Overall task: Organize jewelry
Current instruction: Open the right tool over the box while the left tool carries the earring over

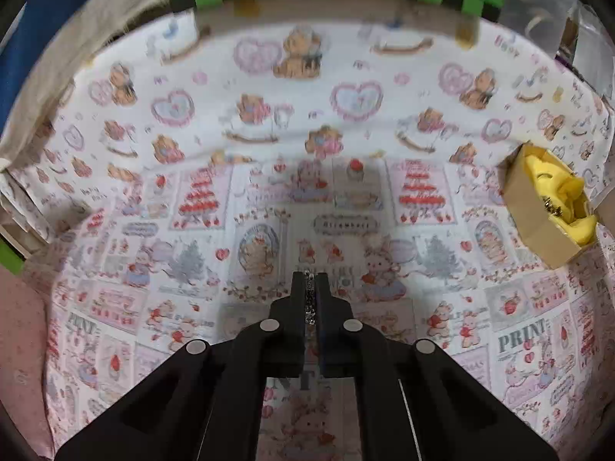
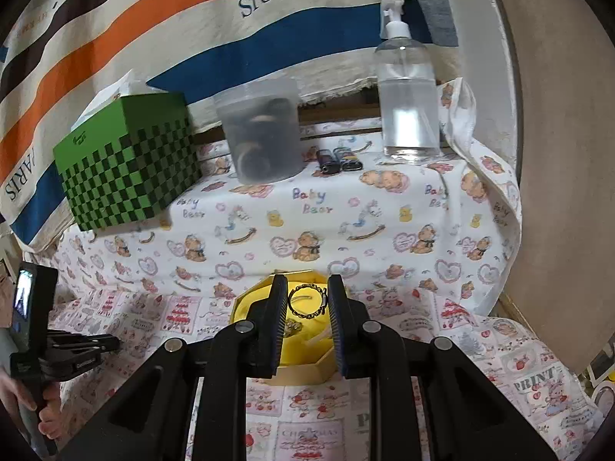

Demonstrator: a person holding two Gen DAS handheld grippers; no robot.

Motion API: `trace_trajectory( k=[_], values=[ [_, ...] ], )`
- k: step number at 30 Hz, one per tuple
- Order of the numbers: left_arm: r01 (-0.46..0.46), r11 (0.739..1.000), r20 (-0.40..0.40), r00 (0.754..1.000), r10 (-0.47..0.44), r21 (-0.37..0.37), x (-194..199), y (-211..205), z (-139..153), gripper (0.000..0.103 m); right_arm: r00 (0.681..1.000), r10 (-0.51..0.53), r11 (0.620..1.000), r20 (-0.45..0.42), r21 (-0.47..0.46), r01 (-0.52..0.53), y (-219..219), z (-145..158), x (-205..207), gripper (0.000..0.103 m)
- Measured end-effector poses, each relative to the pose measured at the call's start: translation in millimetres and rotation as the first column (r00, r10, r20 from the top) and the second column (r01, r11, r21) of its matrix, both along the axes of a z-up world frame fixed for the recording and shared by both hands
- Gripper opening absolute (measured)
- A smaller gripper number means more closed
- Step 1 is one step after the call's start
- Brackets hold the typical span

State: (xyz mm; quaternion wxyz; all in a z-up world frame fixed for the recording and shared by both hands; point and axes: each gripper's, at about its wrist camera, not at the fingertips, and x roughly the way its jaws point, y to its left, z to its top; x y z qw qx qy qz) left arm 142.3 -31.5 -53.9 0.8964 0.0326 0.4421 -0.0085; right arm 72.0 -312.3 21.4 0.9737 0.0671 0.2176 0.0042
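Observation:
In the left wrist view my left gripper (image 1: pixel 309 274) points down at the printed cloth and is shut on a thin silver chain (image 1: pixel 309 299) pinched between its pads. An open cardboard box (image 1: pixel 538 226) with yellow lining sits to its right with gold jewelry (image 1: pixel 551 207) inside. The right wrist view shows my right gripper (image 2: pixel 306 278) above that box (image 2: pixel 303 374), shut on a gold chain-link ring (image 2: pixel 305 287) that spans the gap between the pads. More gold jewelry (image 2: pixel 292 326) lies on the lining below. The left gripper (image 2: pixel 77 345), held by a hand (image 2: pixel 23 395), shows at the far left.
At the back of the raised ledge stand a green checkered box (image 2: pixel 127 169), a cloudy plastic container (image 2: pixel 261 130), two lighters (image 2: pixel 338 161) and a clear spray bottle (image 2: pixel 409 88). A striped cloth hangs behind them. A beige wall (image 2: pixel 557 153) closes the right side.

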Motion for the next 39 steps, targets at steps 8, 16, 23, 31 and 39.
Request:
trace_trajectory(
  k=[8, 16, 23, 31, 39],
  values=[
    [0.012, 1.0, 0.193, 0.981, -0.01, -0.011, -34, -8, 75, 0.004, 0.999, -0.041, 0.998, 0.011, 0.053, 0.041, -18, 5, -3, 0.023],
    [0.074, 0.996, 0.347, 0.936, -0.055, -0.041, -61, -25, 133, 0.004, 0.999, -0.035, 0.997, 0.04, 0.075, 0.032, -22, 7, -7, 0.023],
    [0.105, 0.991, 0.441, 0.896, -0.06, -0.08, -67, -46, 159, 0.004, 0.999, -0.031, 0.993, 0.031, 0.111, 0.027, -30, 4, -2, 0.023],
    [0.189, 0.982, 0.456, 0.876, -0.155, -0.029, -57, -86, 152, 0.004, 0.994, 0.107, 0.943, 0.017, 0.315, -0.107, -51, -9, 16, 0.023],
    [0.237, 0.964, 0.426, 0.889, -0.167, -0.117, -32, -108, 141, 0.004, 0.976, 0.169, 0.912, -0.135, 0.398, -0.103, -50, -49, 55, 0.023]
  ],
)
